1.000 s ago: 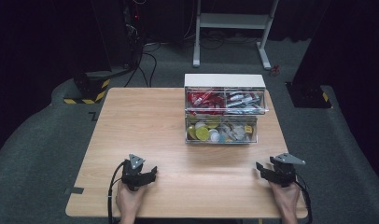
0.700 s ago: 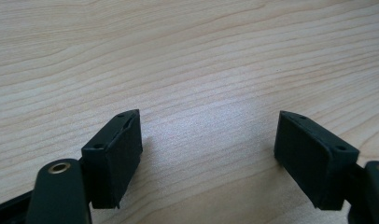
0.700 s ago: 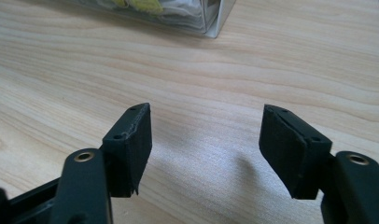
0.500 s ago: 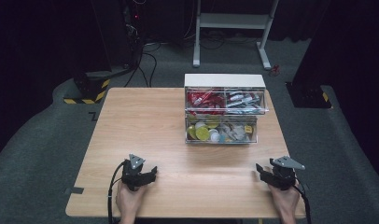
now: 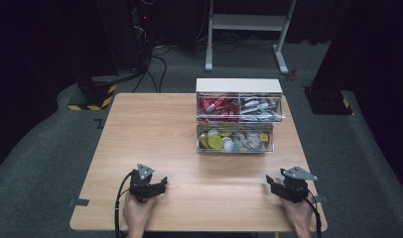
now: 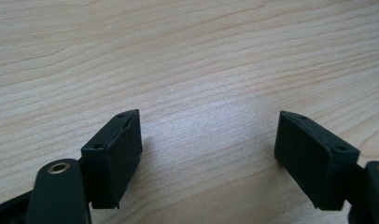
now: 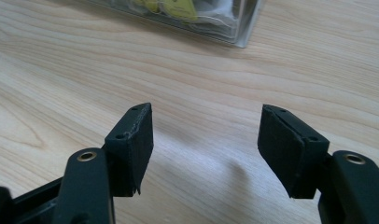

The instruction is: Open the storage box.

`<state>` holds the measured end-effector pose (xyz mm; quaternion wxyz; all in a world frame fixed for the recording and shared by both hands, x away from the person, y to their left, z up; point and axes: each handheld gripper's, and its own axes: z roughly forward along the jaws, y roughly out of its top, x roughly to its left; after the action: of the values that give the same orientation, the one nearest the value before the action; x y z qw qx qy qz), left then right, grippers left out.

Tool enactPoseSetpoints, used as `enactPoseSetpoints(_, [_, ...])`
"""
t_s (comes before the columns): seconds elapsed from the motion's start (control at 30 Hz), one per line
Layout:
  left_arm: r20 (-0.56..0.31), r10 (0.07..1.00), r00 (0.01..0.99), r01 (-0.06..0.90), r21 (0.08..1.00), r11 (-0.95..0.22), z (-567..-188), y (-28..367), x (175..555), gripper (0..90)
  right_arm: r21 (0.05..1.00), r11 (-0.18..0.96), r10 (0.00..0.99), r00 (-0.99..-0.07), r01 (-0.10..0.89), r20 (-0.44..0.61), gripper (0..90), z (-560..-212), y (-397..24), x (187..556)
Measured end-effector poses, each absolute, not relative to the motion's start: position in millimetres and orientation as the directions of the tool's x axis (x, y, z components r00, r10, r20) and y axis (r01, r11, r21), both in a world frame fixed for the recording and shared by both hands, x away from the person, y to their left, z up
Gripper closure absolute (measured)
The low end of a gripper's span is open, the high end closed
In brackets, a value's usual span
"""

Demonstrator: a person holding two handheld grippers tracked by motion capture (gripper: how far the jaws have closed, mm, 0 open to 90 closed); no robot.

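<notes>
My left gripper (image 5: 161, 181) rests low over the wooden table (image 5: 150, 129) near its front left, held by a hand. In the left gripper view its jaws stand open (image 6: 208, 140) over bare wood with nothing between them. My right gripper (image 5: 270, 181) sits near the front right corner, also in a hand. Its jaws (image 7: 206, 135) have just been closing but remain apart, with only table between them. A clear plastic drawer box (image 5: 236, 121) with a white top stands at the back middle-right, holding red, silver and yellow small items. Its near corner (image 7: 201, 18) lies ahead of the right gripper.
Bare wood stretches between both grippers and the box. Off the table's far side stand a white metal stand (image 5: 249, 29), cables and a black-and-yellow striped base (image 5: 93, 96) on grey carpet. The table's front edge runs just behind both hands.
My right gripper has edged slightly left and toward the near edge. The left gripper has kept still.
</notes>
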<state>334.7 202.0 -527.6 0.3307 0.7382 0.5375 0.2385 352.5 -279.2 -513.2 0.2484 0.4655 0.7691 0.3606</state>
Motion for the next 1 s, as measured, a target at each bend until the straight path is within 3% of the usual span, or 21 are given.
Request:
enactPoseSetpoints(0.47, [-0.005,0.951,0.308,0.636,0.745,-0.202,-527.7,201.8,334.6,23.6,0.803,0.288,0.895,-0.445,0.521,-0.032,36.3,-501.5,-269.0,356.2])
enactPoseSetpoints(0.7, [-0.003,0.951,0.309,0.635,0.746,-0.203,-527.7,201.8,334.5,23.6,0.813,0.291,0.895,-0.444,0.504,-0.045,20.2,-491.2,-264.6,359.4])
enactPoseSetpoints(1.0, [-0.003,0.951,0.31,0.634,0.746,-0.205,-527.7,201.8,334.4,23.7,0.844,0.287,0.873,-0.487,0.453,-0.036,14.8,-472.8,-267.6,364.8])
